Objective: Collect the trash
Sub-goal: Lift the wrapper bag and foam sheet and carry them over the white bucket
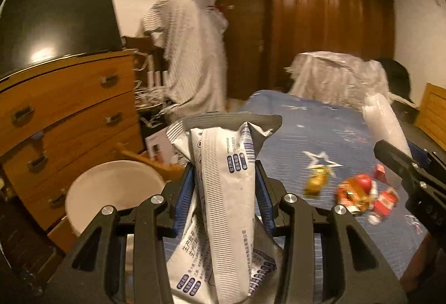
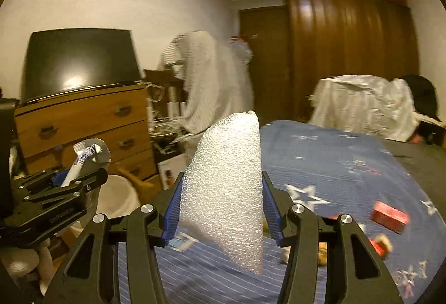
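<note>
My left gripper (image 1: 225, 187) clamps a crumpled silver-white wrapper (image 1: 223, 209) above the bed (image 1: 320, 136) | right gripper (image 2: 221, 209) clamps white foam roll (image 2: 225, 187) | only left view shows gold wrapper (image 1: 316, 182)

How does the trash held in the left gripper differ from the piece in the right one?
The left gripper holds a flat, crumpled silver-and-white printed wrapper; the right gripper holds a plain white foam sheet, thick, textured and unprinted. The wrapper is creased; the foam curves smoothly. Both stand upright, clamped between blue-padded jaws.
</note>
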`<control>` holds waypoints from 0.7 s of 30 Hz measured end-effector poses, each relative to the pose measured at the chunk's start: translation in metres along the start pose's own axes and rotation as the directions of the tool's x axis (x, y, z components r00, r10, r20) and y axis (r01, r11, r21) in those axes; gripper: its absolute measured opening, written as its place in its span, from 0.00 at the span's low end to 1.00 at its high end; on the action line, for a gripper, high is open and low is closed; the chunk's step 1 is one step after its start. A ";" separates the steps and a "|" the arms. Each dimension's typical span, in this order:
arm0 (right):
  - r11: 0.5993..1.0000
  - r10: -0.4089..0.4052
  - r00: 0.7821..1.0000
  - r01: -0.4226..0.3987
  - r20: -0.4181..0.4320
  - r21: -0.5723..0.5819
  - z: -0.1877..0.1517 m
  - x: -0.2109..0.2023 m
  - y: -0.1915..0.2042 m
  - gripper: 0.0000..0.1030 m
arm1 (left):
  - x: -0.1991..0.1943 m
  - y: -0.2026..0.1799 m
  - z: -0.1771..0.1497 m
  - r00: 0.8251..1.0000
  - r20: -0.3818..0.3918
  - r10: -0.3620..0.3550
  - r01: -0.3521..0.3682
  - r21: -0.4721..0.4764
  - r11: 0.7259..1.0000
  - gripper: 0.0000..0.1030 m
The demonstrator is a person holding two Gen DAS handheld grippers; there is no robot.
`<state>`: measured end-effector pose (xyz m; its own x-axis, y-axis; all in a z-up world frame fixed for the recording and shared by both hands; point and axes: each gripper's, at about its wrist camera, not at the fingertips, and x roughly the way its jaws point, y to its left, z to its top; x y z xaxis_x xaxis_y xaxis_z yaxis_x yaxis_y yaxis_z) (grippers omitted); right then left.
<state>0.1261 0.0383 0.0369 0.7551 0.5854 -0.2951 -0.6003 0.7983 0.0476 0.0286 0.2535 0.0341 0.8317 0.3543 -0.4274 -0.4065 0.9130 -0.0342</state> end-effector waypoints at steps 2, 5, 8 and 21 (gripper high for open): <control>0.999 0.040 0.999 -0.040 -0.017 -0.015 0.008 0.019 0.024 0.51 | 0.005 0.023 0.004 0.999 -0.018 0.030 -0.031 -0.020 0.999 0.39; 0.995 0.094 0.994 -0.096 -0.047 -0.039 0.021 0.045 0.060 0.51 | 0.009 0.051 0.008 0.997 -0.035 0.064 -0.065 -0.044 0.997 0.39; 0.988 0.142 0.987 -0.146 -0.081 -0.050 0.035 0.073 0.093 0.51 | 0.013 0.079 0.011 0.994 -0.058 0.091 -0.095 -0.070 0.993 0.39; 0.927 0.313 0.877 -0.365 -0.364 -0.083 0.070 0.212 0.236 0.51 | 0.067 0.160 0.025 0.971 -0.220 0.096 -0.128 -0.136 0.982 0.39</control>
<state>0.1628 0.3606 0.0524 0.3790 0.7121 -0.5910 -0.8542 0.5148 0.0724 0.0287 0.4286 0.0220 0.6854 0.3872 -0.6167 -0.5570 0.8242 -0.1017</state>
